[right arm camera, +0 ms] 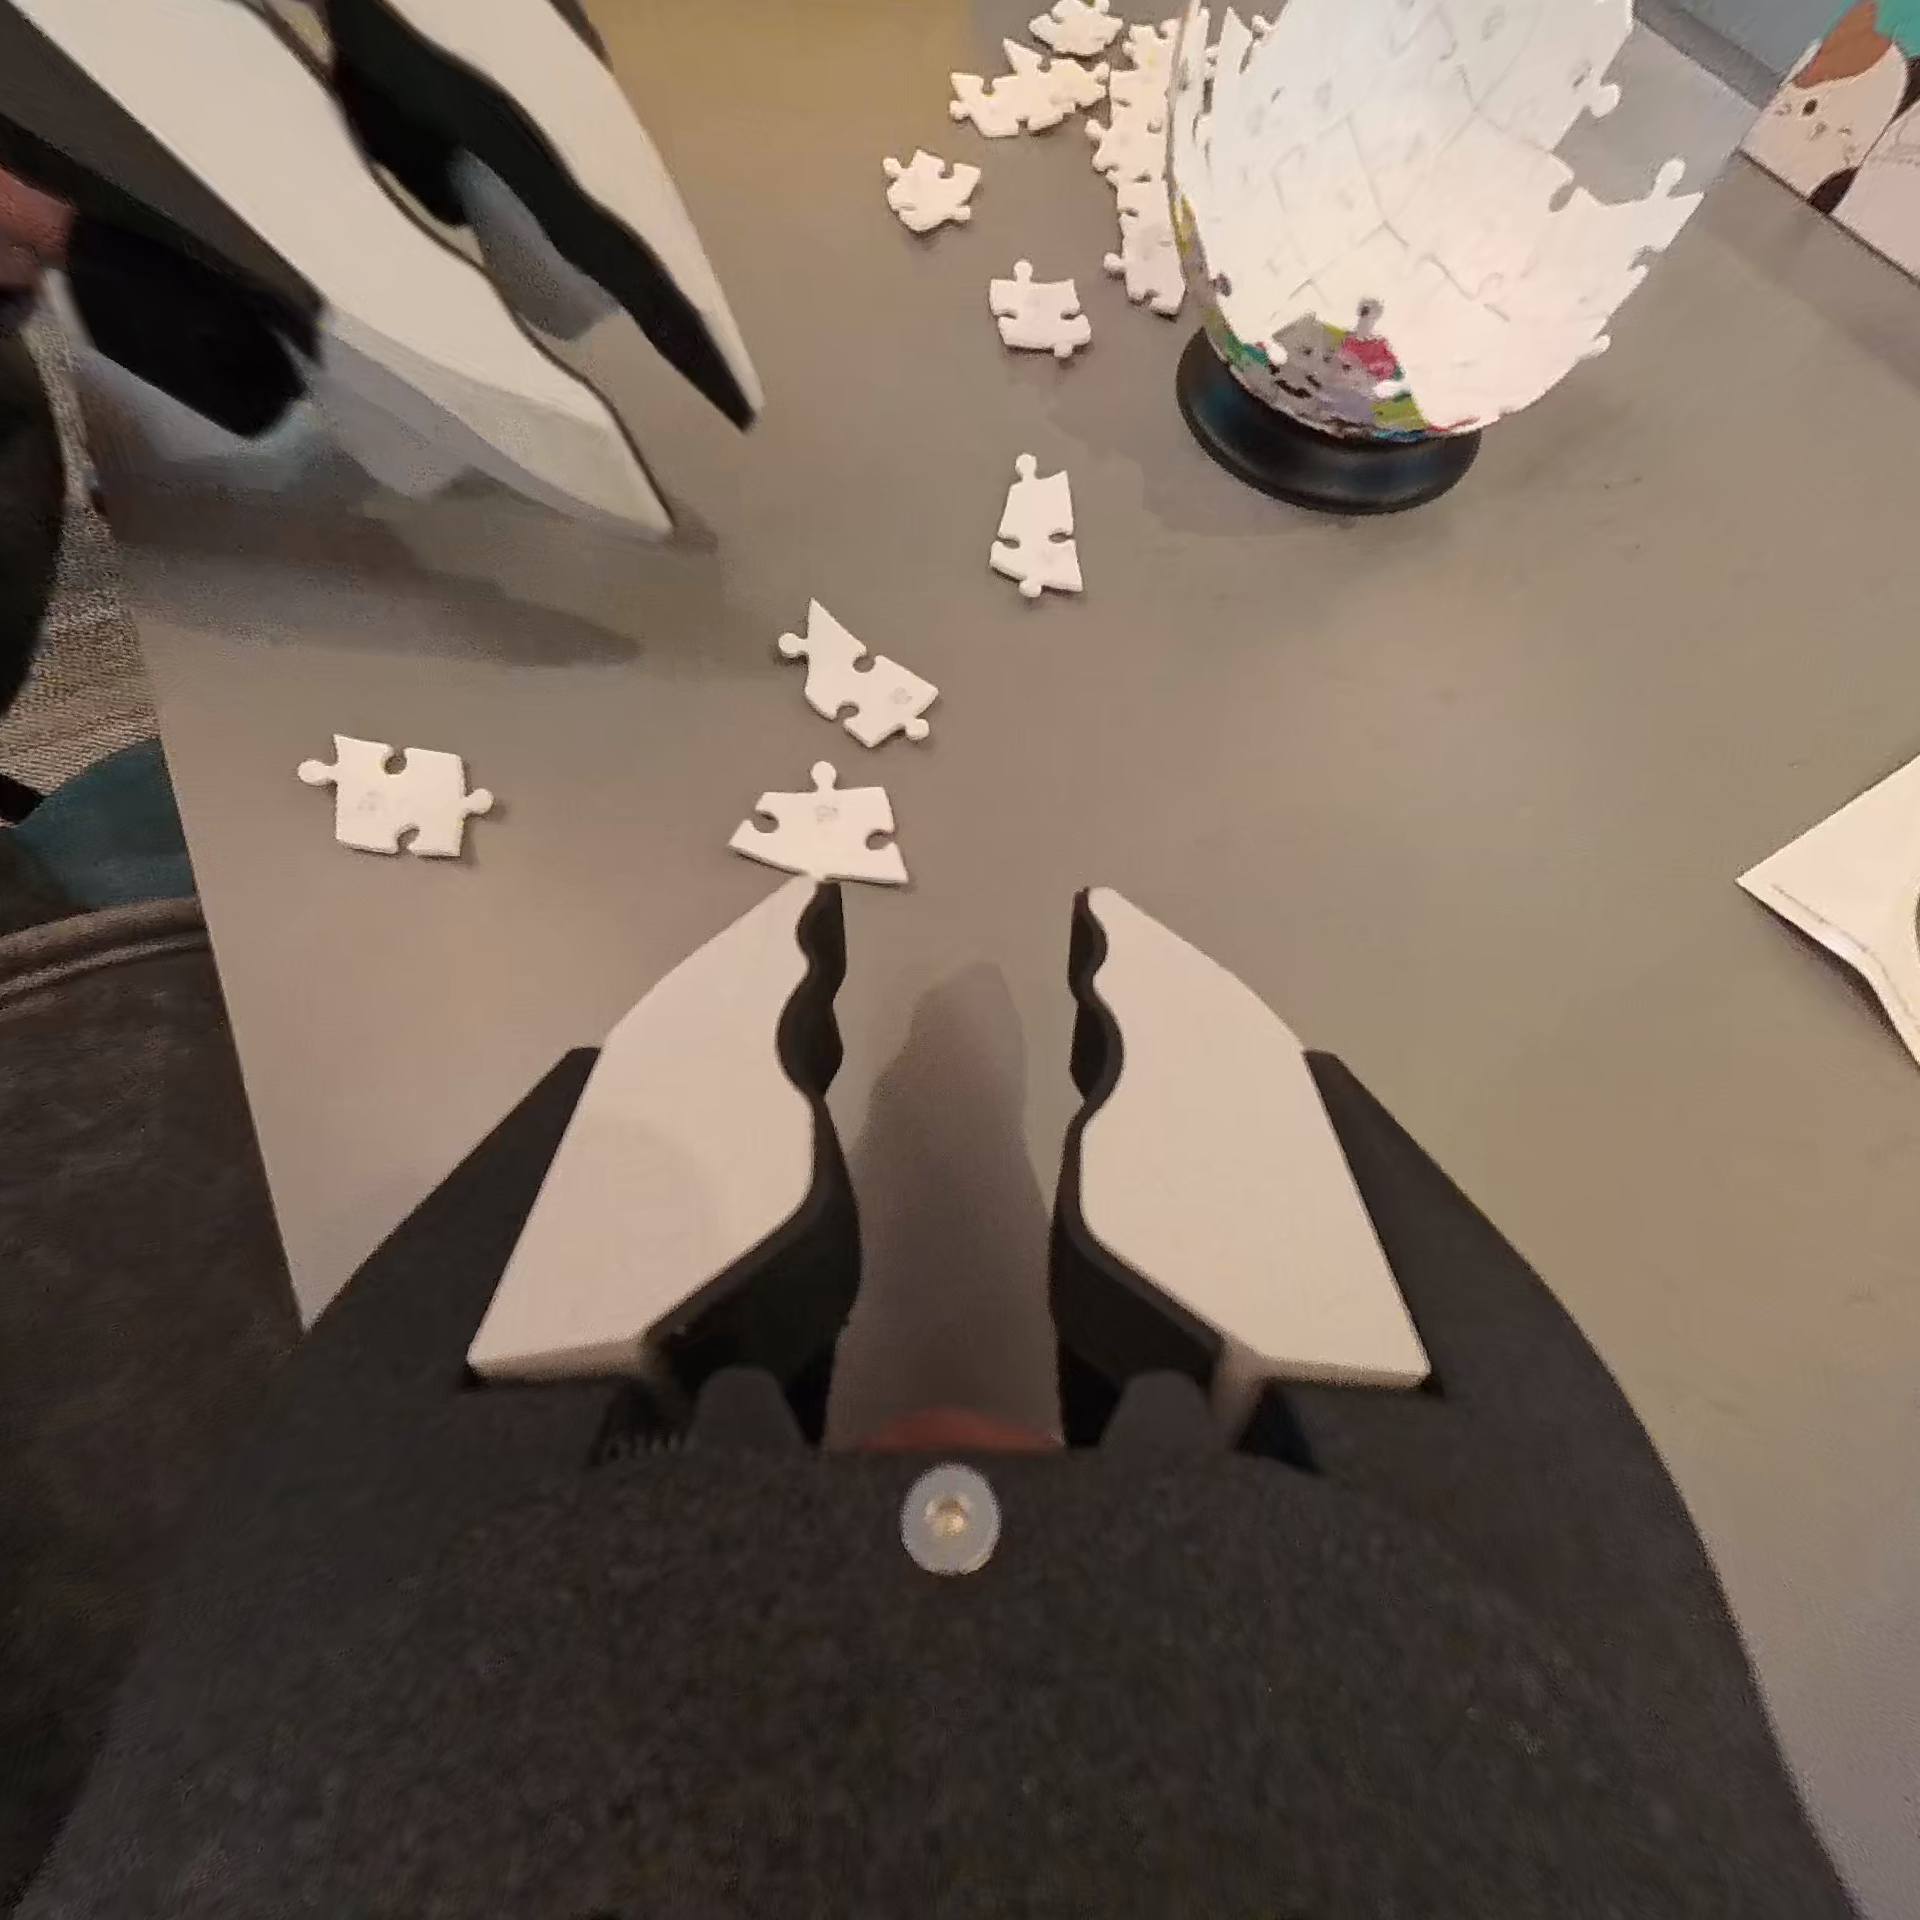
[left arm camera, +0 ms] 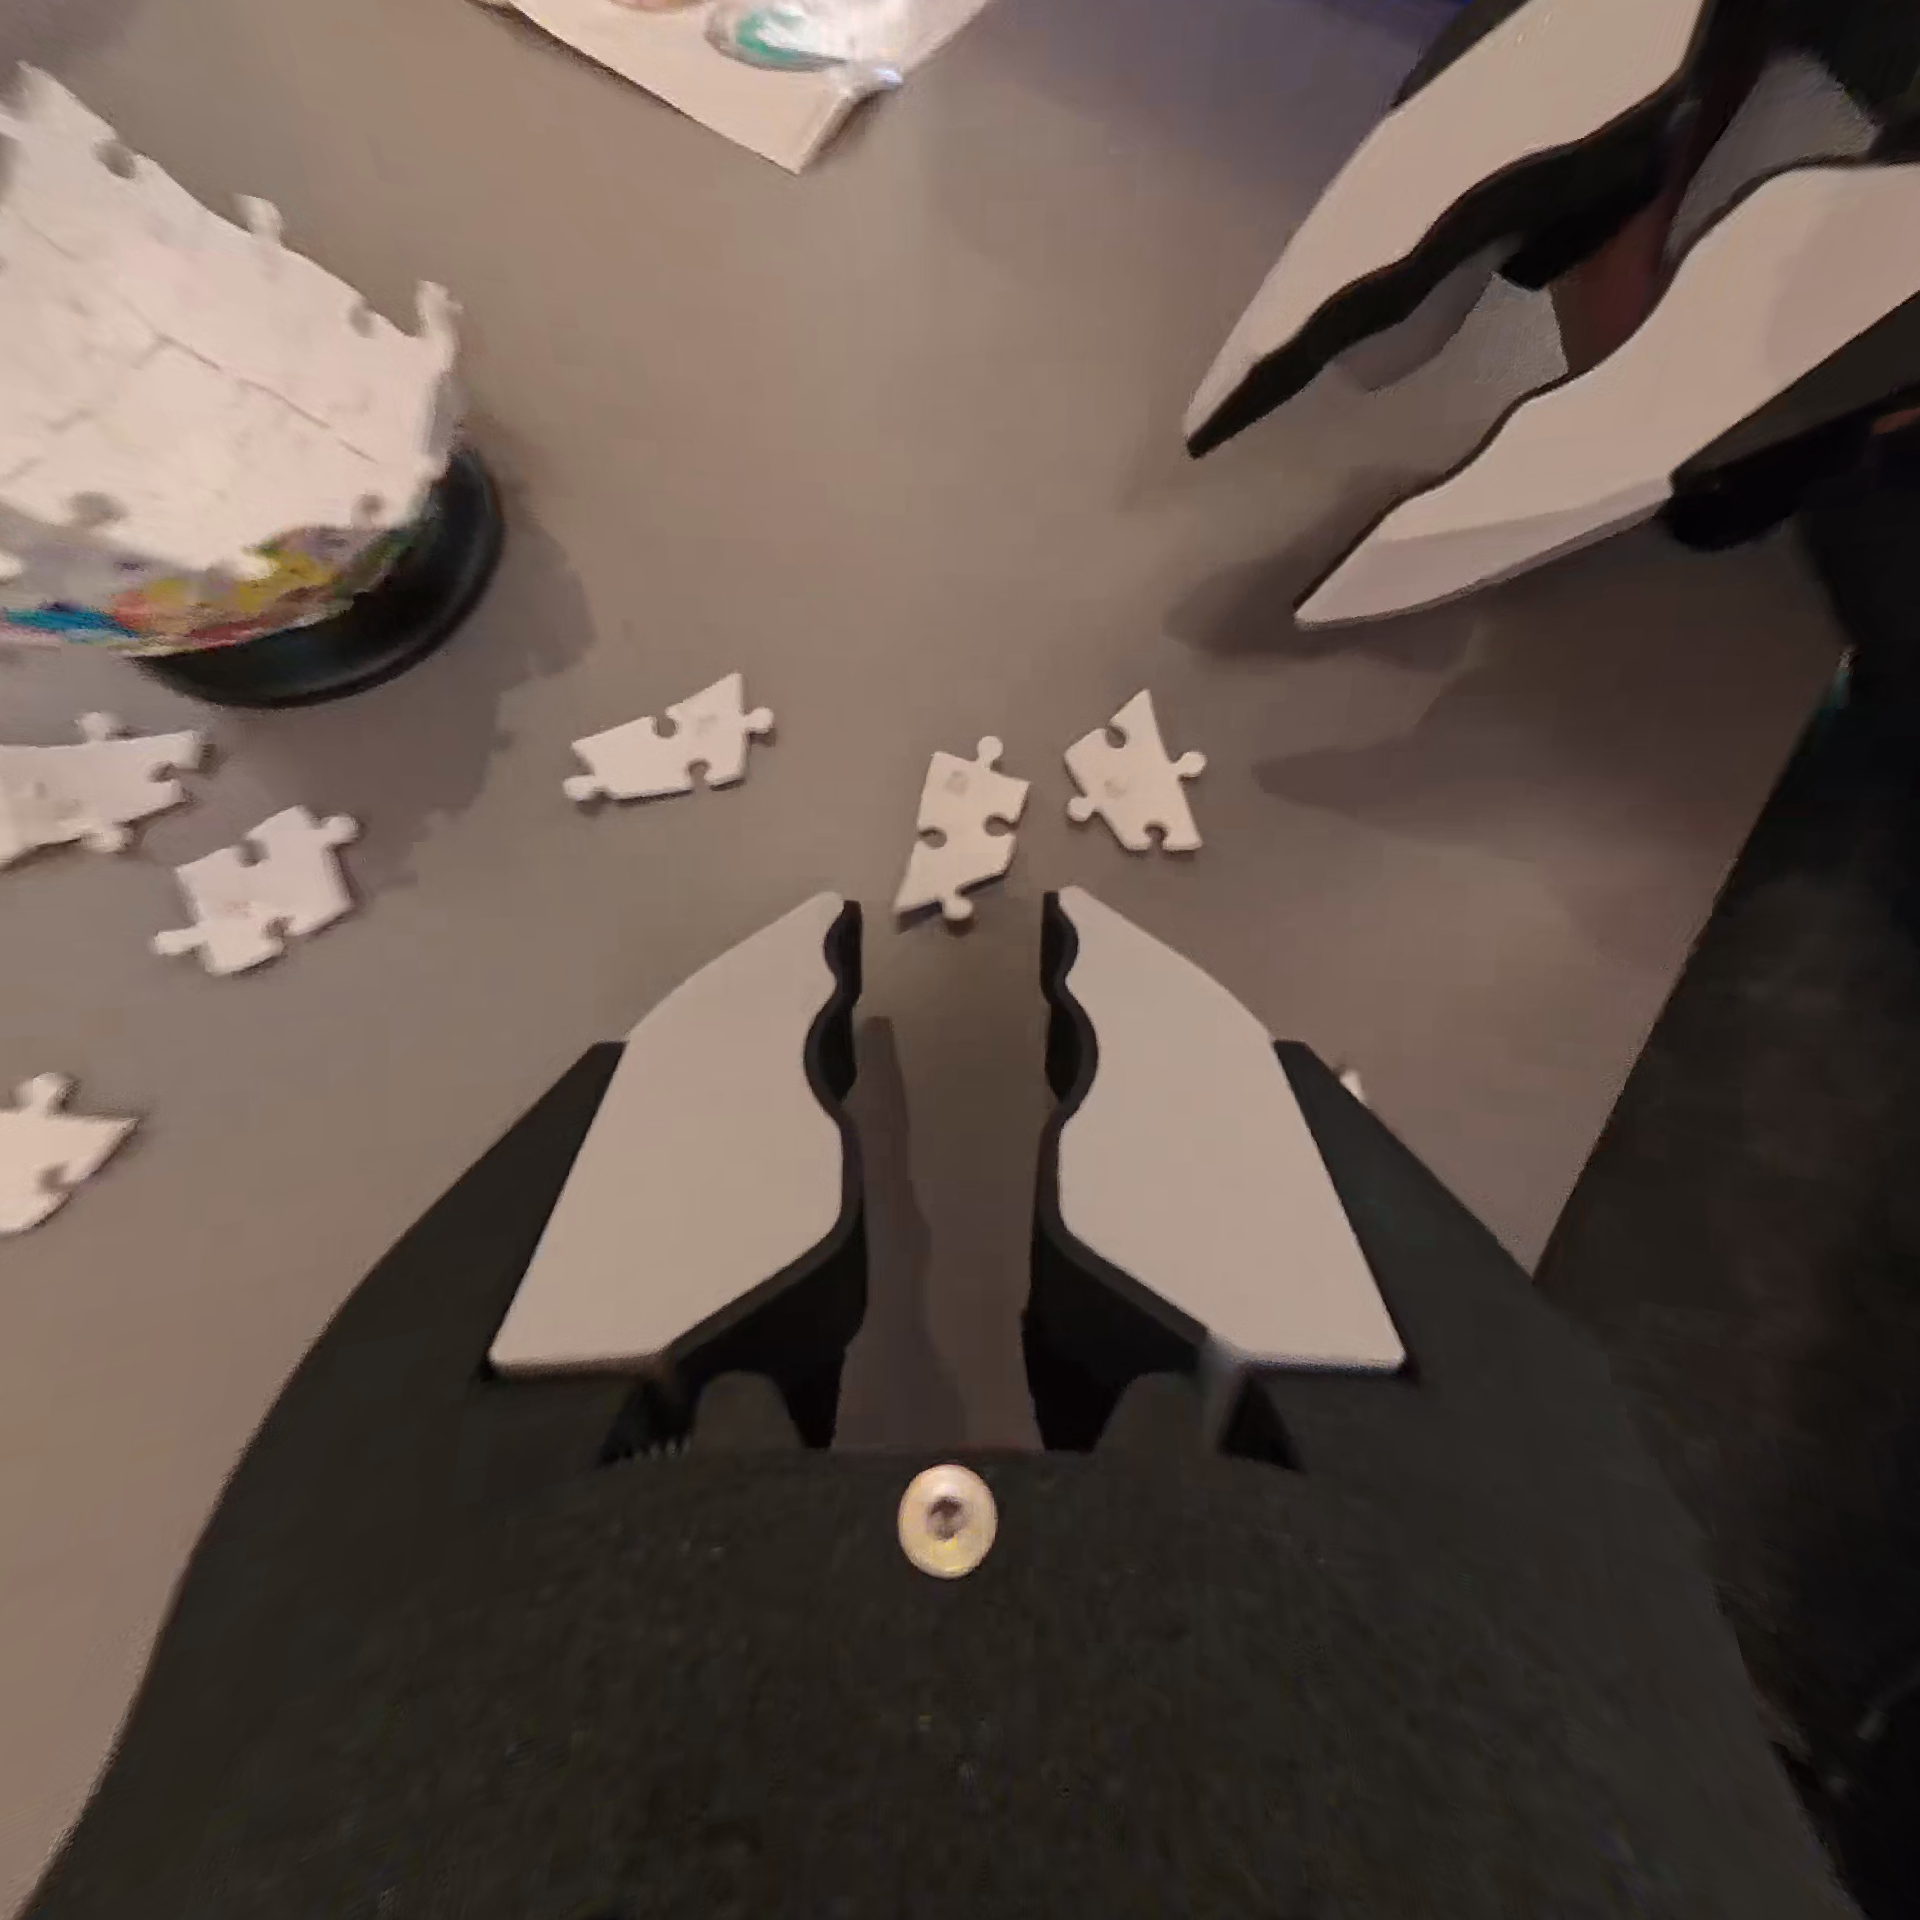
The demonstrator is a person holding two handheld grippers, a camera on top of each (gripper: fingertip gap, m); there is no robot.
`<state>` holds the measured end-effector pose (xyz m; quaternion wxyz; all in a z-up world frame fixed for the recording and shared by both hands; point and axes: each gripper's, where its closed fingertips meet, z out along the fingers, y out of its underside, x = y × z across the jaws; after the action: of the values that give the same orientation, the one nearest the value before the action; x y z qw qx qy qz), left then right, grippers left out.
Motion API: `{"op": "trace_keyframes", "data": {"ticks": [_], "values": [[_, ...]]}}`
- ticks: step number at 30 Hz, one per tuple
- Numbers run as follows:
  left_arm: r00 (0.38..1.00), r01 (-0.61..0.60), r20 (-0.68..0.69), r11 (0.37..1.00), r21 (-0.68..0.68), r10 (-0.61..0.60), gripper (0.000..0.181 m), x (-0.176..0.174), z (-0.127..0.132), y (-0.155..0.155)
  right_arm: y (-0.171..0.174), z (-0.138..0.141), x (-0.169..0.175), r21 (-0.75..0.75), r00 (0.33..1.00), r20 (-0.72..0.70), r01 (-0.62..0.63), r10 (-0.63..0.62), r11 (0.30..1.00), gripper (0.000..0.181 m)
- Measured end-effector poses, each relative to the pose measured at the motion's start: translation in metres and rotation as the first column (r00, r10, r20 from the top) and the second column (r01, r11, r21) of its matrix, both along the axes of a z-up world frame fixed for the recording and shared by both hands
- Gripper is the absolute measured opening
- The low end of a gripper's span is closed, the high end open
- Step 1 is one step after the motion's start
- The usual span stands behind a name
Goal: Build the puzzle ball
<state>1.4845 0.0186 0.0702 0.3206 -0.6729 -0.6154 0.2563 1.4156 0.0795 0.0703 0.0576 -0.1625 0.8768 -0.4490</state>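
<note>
- Left wrist view has the half-built puzzle ball (left arm camera: 197, 416), a white curved shell of joined pieces with a colourful printed lower band, at the far left; its upper edge is jagged and unfinished.
- It sits upright on a round black stand (left arm camera: 416, 613), which rests on the grey bench (left arm camera: 935, 364).
- Loose white puzzle pieces lie flat on the bench, plain side up: a pointed wedge piece (left arm camera: 961, 831) just ahead of the left tool (left arm camera: 951, 914), a second wedge piece (left arm camera: 1132, 774) just beside it, and a joined pair of pieces (left arm camera: 665, 743) nearer the stand.
- Further pieces lie scattered beside the ball, seen in the right wrist view as a cluster of white pieces (right arm camera: 1039, 88) behind it.
- Left tool hovers low over the bench, its grey-faced fingers parted and holding nothing.
- Right tool (right arm camera: 956, 904) is likewise released and empty; a flat wedge piece (right arm camera: 821, 831) lies just off its left fingertip.
- A printed paper sheet (left arm camera: 748, 73) lies at the far edge of the bench.
</note>
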Motion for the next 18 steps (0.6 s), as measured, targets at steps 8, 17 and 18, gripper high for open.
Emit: {"op": "trace_keyframes", "data": {"ticks": [8,17,18], "values": [[0.99,0.02,0.143,0.998,-0.061,-0.011,0.04,-0.012,-0.025,0.005,0.002,0.004,-0.005,-0.003,0.999,0.051,0.014,-0.013,1.0,0.041],[0.978,0.14,0.185,0.965,-0.222,-0.099,0.013,-0.018,-0.031,0.013,0.003,0.002,-0.001,0.009,0.997,0.071,0.001,-0.002,1.0,0.04],[0.975,0.158,0.193,0.96,-0.231,-0.113,0.012,-0.016,-0.03,0.014,0.003,0.003,0.001,0.008,0.997,0.079,-0.001,0.001,1.0,0.04]]}}
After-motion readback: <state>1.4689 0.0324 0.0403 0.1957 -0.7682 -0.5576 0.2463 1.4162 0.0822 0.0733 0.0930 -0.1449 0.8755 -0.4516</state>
